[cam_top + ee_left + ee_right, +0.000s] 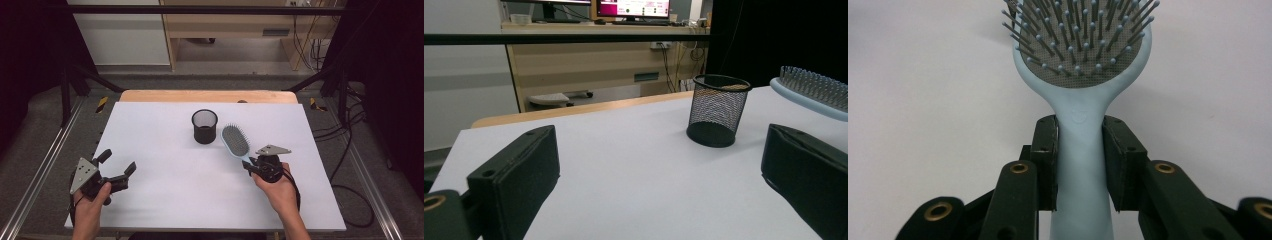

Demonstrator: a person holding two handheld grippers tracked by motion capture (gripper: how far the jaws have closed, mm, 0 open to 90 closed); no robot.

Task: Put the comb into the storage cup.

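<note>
— Hairbrush [235, 140] first, though going left to right: what's by the worktop's [160, 200] near left corner?

— The left tool [119, 169], held in a hand, jaws spread wide with nothing between them.

— And mid-worktop?

— A black mesh cup [205, 126], upright, toward the far edge. Just right of it is the pale blue hairbrush, bristles up, head near the cup.

— Who has it?

— The right tool [251, 164], right of centre, is clamped on the handle, both pads pressing its sides.

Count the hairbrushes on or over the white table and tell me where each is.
1. The light blue hairbrush is clamped by its handle in the right gripper, bristles up, just right of the black mesh cup.
</note>
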